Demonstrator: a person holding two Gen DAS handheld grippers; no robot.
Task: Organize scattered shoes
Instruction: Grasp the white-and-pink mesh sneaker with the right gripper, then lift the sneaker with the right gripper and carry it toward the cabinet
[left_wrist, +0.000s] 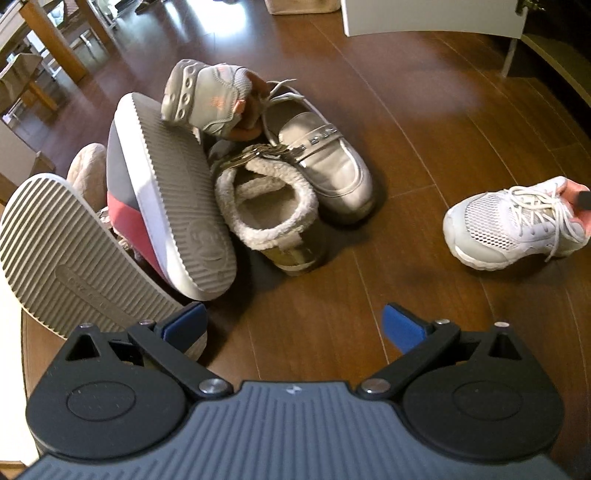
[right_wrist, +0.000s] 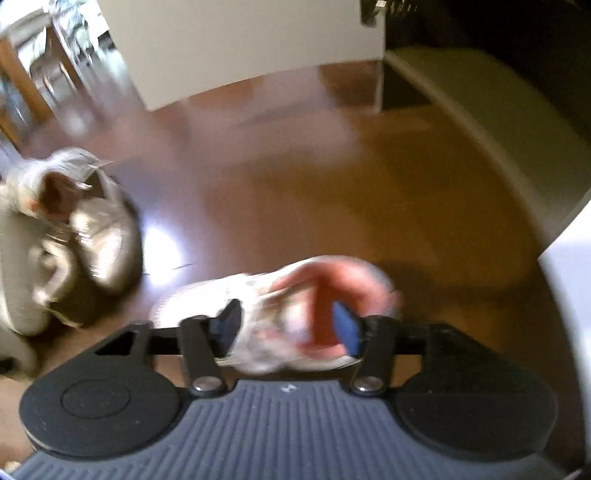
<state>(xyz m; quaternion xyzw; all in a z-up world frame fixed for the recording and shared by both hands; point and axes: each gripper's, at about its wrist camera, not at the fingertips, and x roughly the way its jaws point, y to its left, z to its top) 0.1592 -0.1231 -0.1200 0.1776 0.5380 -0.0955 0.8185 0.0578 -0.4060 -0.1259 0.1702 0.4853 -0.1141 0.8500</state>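
White mesh sneaker (left_wrist: 517, 221) lay on wooden floor (left_wrist: 424, 129), apart from shoe pile (left_wrist: 229, 177). Left claw (left_wrist: 293, 325) gaped wide, empty. Right claw (right_wrist: 291, 325) straddled sneaker collar; grip unclear through blur.

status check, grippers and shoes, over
Left gripper open, empty, over floor. Right gripper jaws astride white sneaker, blurred, grip unclear. Shoe pile still unsorted. Nothing blocking.

white mesh sneaker (left_wrist: 517, 225) upright on floor — apart from jumbled shoe pile (left_wrist: 207, 177)
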